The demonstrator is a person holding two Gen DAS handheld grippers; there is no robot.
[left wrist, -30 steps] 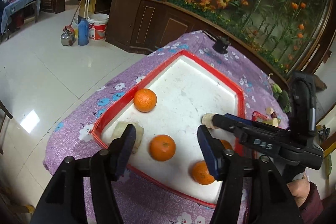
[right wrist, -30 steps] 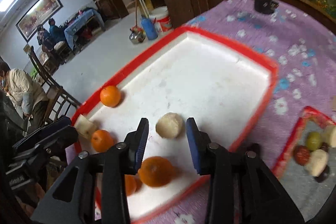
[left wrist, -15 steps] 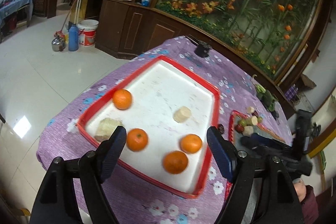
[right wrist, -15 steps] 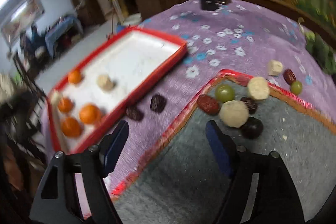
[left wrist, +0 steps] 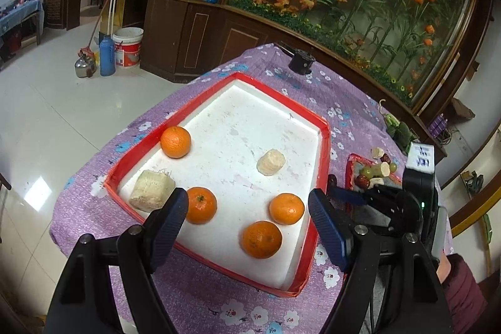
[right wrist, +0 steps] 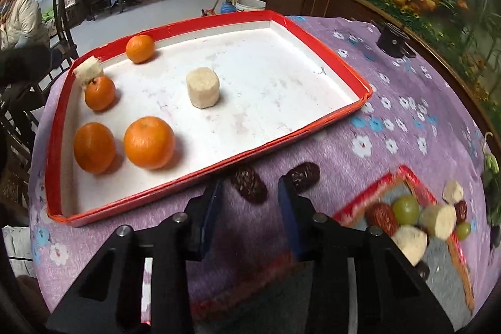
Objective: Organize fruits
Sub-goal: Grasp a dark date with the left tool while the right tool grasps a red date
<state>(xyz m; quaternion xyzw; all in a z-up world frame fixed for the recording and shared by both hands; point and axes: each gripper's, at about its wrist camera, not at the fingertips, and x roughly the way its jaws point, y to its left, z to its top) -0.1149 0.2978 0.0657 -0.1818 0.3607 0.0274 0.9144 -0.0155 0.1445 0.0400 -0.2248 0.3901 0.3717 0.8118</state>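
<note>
Both claws stand with their jaws apart and nothing between them: the right gripper (right wrist: 250, 193) hangs low over the purple flowered cloth (right wrist: 391, 121), and the left gripper (left wrist: 247, 224) waits higher, above the near end of the red-rimmed tray (left wrist: 324, 146). The right one seems placed for the two dark dates lying on the cloth just outside the tray's rim, one date (right wrist: 249, 183) almost between its fingers and the second date (right wrist: 303, 176) beside its right finger. Each is oblong and lies flat; the nearer one's long axis runs slantwise across the jaw gap, so a pinch across its narrow waist looks likely to hold best. In the tray sit four oranges, among them the nearest orange (right wrist: 148, 142), plus a pale peeled chunk (right wrist: 203, 87) standing on its flat end and another at the far corner, apparently sorted there. More mixed fruit rests on the small mat (right wrist: 385, 187) to the right.
</note>
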